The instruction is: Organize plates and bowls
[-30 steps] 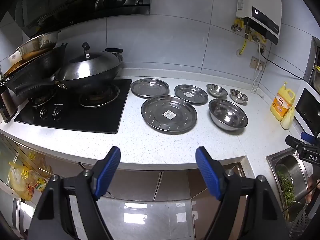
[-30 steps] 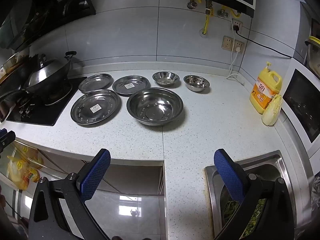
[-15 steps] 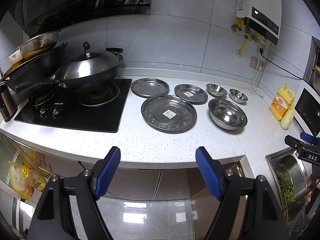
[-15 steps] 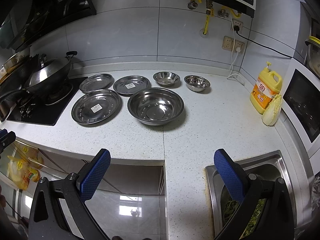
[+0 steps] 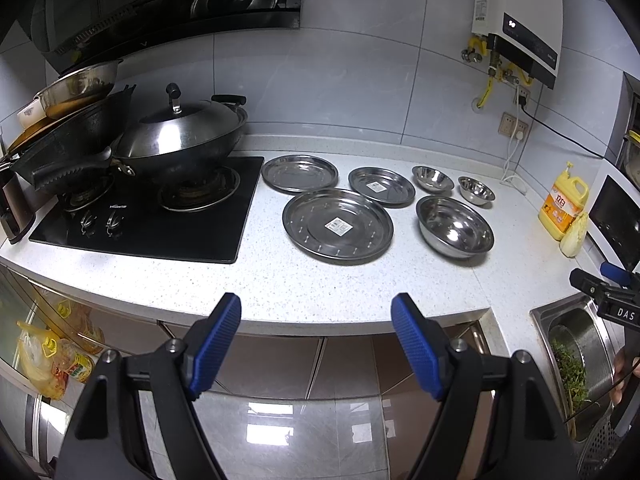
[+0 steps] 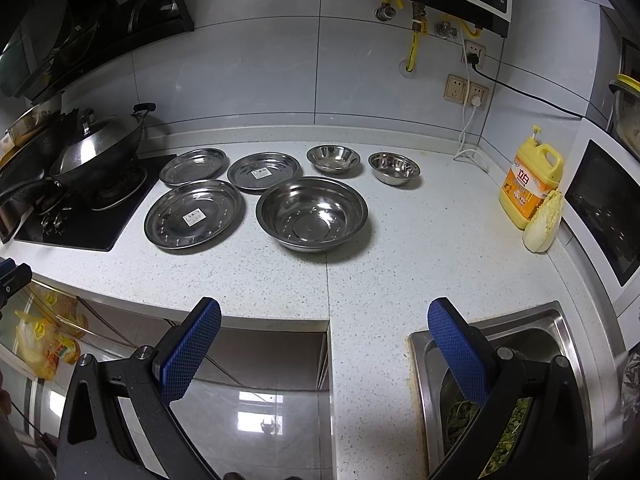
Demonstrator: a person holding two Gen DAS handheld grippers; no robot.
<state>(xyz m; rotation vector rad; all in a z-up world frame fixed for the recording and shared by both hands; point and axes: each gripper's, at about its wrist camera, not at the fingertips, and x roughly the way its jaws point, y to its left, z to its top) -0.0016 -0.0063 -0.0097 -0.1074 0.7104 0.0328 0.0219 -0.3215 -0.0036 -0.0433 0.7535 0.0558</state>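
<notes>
Both grippers are hanging back off the counter edge, nothing picked yet. The left gripper is standing spread wide and empty; the right gripper likewise, jaws apart, holding nothing.

Landmark: the large plate, lying flat on the white countertop, just right of the gas hob.
- Two smaller plates behind it: one toward the hob, one with a sticker to the right.
- Large bowl just right of the large plate, not touching it.
- Two small bowls and behind the large bowl.

All six pieces are sitting ahead of the fingers and well apart from them, beyond a bare strip of counter.

Judgement on the step: probably approach and first pick. Nesting small into large looks sensible. Steel rims are thin and slippery; one finger should go under the rim and one over it, pinching squarely, lifting level, setting down gently.
</notes>
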